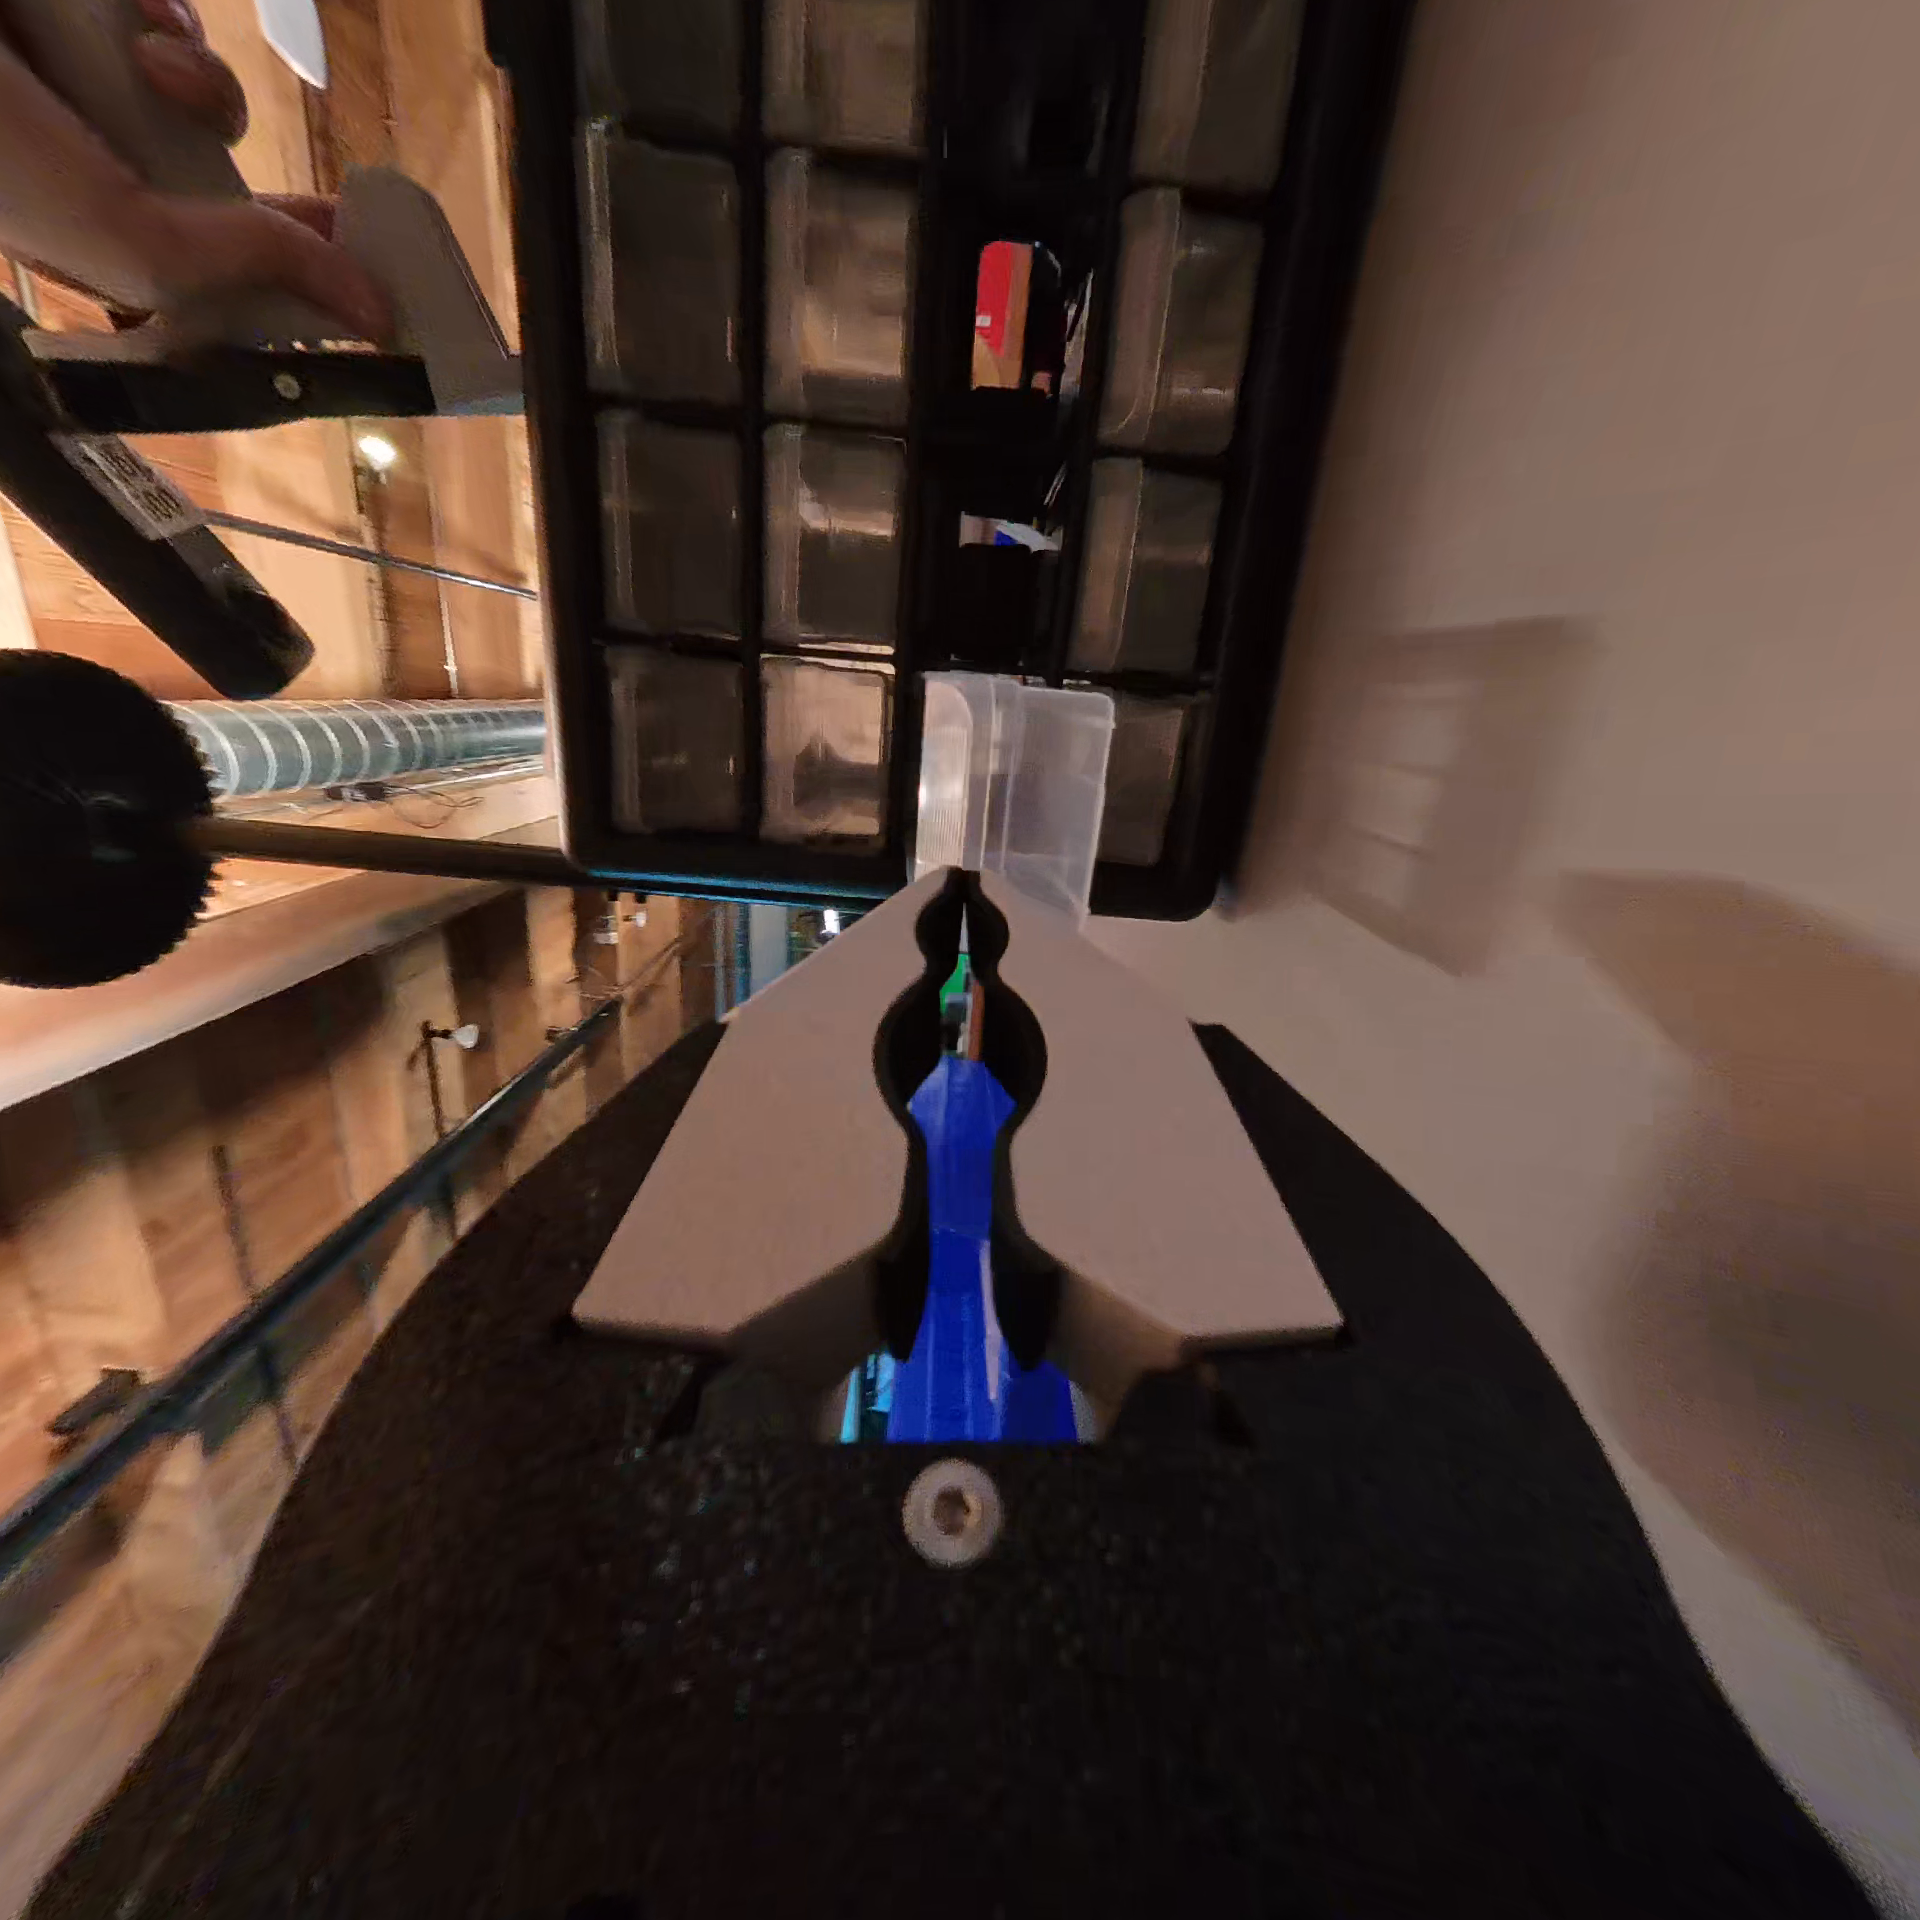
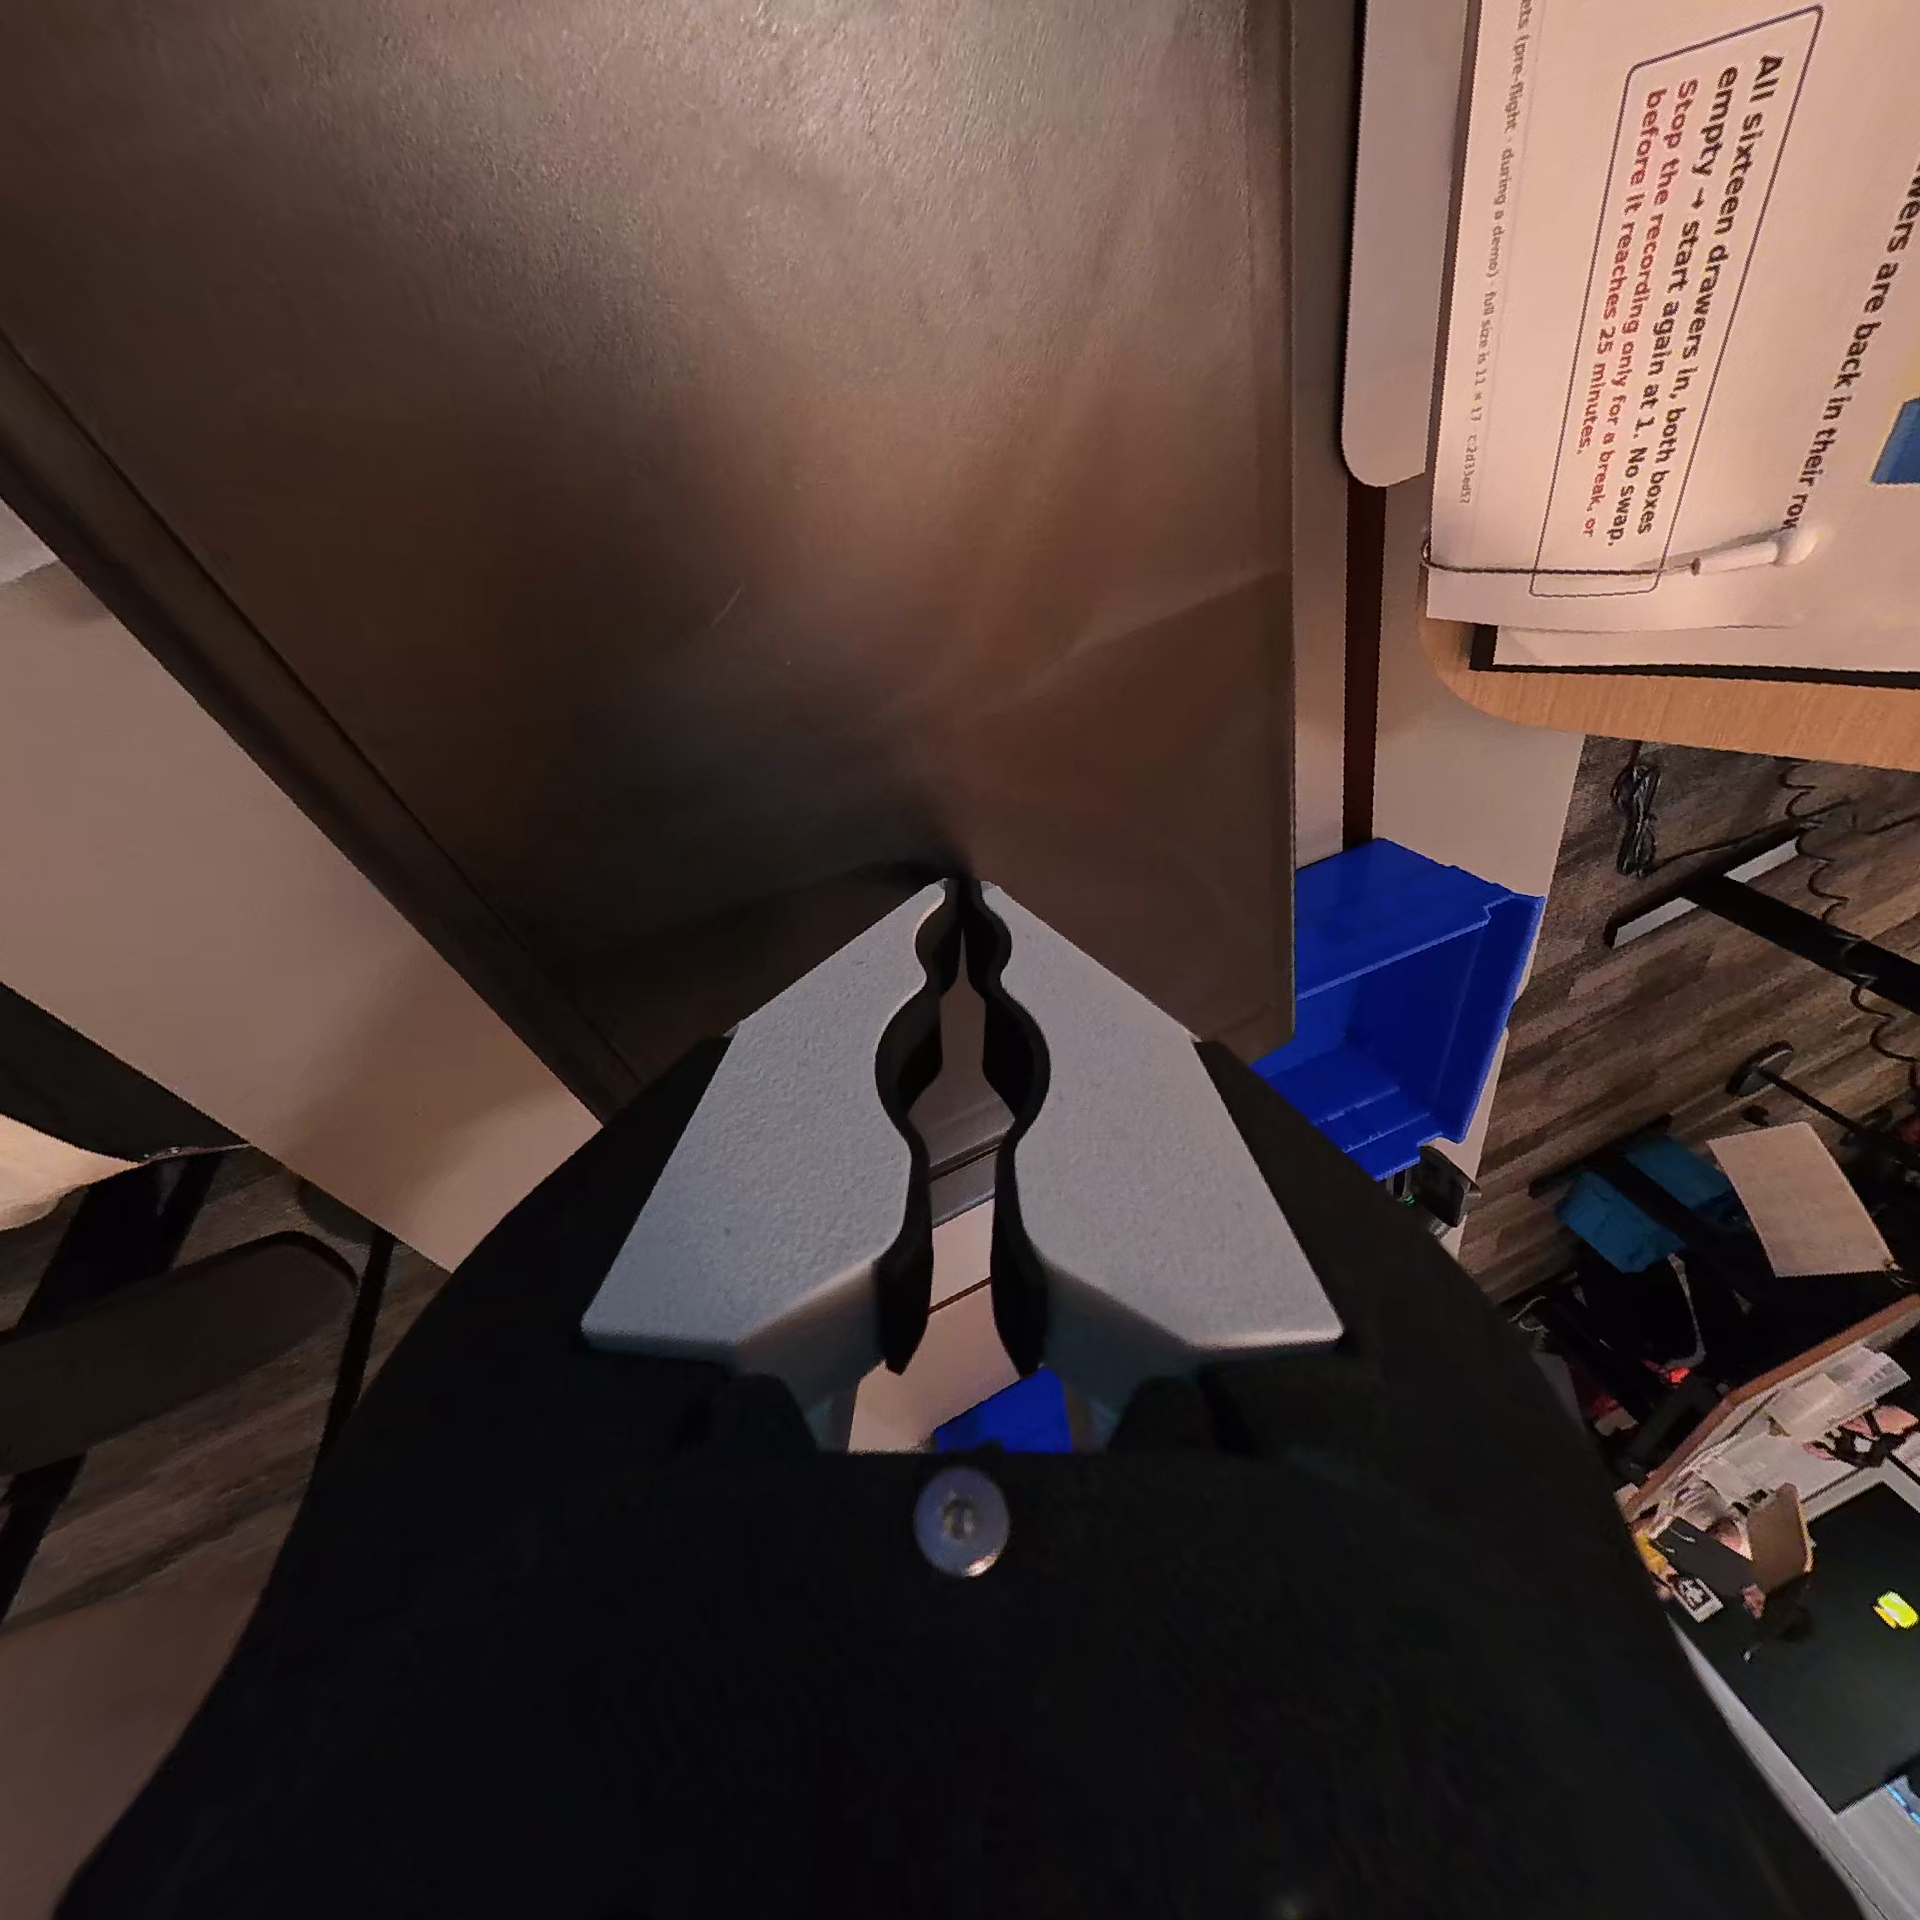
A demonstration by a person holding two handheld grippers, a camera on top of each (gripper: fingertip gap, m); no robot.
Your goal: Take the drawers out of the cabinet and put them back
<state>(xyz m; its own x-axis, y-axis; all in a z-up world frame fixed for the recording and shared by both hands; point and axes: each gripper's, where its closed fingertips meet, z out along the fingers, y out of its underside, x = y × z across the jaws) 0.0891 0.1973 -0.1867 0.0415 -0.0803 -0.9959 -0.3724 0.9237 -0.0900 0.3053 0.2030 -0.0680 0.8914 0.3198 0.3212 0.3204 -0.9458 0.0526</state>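
Note:
In the left wrist view the black cabinet (image 1: 644,540) shows its grid of smoky drawers, seen turned on its side. One clear drawer (image 1: 1023,790) sticks partly out of its slot at the near end. My left gripper (image 1: 961,894) is shut at that drawer's front edge, with a thin pale lip showing between the pads. Several slots (image 1: 1013,343) in the same line stand empty. My right gripper (image 2: 964,891) is shut with nothing between the pads, and its tips rest against the cabinet's dark outer panel (image 2: 675,416). It also shows in the left wrist view (image 1: 457,332), held by a hand at the cabinet's edge.
A blue bin (image 2: 1392,997) stands behind the cabinet beside the pale table (image 1: 1558,520). A printed sheet on a wooden board (image 2: 1621,312) lies at the upper right. Chairs, cables and clutter cover the floor at the right (image 2: 1714,1195). A black tripod and knob (image 1: 94,821) lie left.

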